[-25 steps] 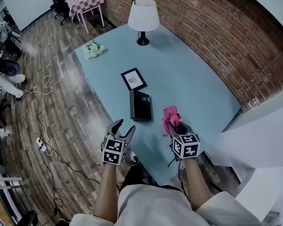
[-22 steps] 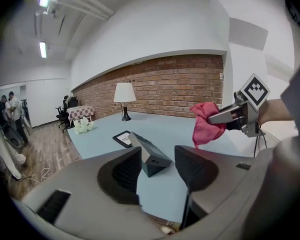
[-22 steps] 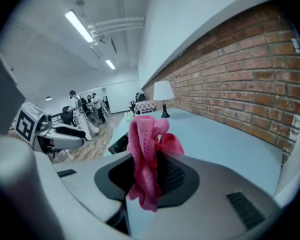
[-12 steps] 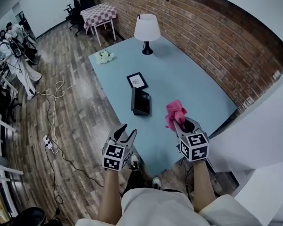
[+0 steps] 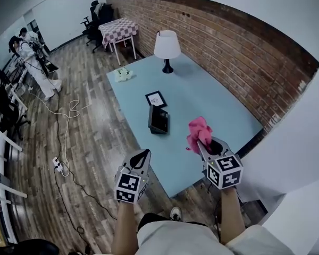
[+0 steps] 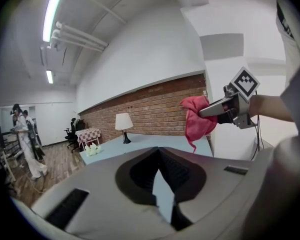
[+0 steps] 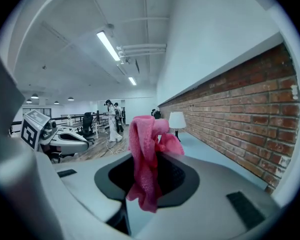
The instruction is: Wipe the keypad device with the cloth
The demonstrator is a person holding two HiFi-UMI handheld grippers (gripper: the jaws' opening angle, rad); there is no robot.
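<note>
The person stands at the near corner of a pale blue table (image 5: 218, 105) with a gripper in each hand. The right gripper (image 5: 203, 142) has its jaws clamped on a pink cloth (image 5: 198, 132). Most of the cloth bunches up above the fingertips, and a loose end droops down between the jaws (image 7: 142, 184). This gripper is held up over the table's near end, and the cloth touches nothing below it.

The left gripper (image 5: 142, 154) is pressed fully together, tip against tip, with nothing caught in it (image 6: 159, 151). It hangs by the table's near left edge, level with the right gripper and well apart from it. Seen from its own side, the cloth (image 6: 196, 119) hangs off to its right.

The keypad device (image 5: 158, 119), a dark flat slab, lies on the table ahead of both grippers. It is just to the right of the left gripper's line and further to the left of the right one's, and neither the grippers nor the cloth touch it. Beyond it lies a small framed picture (image 5: 156, 98). Further on, a white-shaded lamp (image 5: 167, 45) stands at the far end, with a bunch of pale flowers (image 5: 123, 74) at the far left corner. Far off to the left of the left gripper, people (image 5: 31, 62) stand on the wooden floor.
</note>
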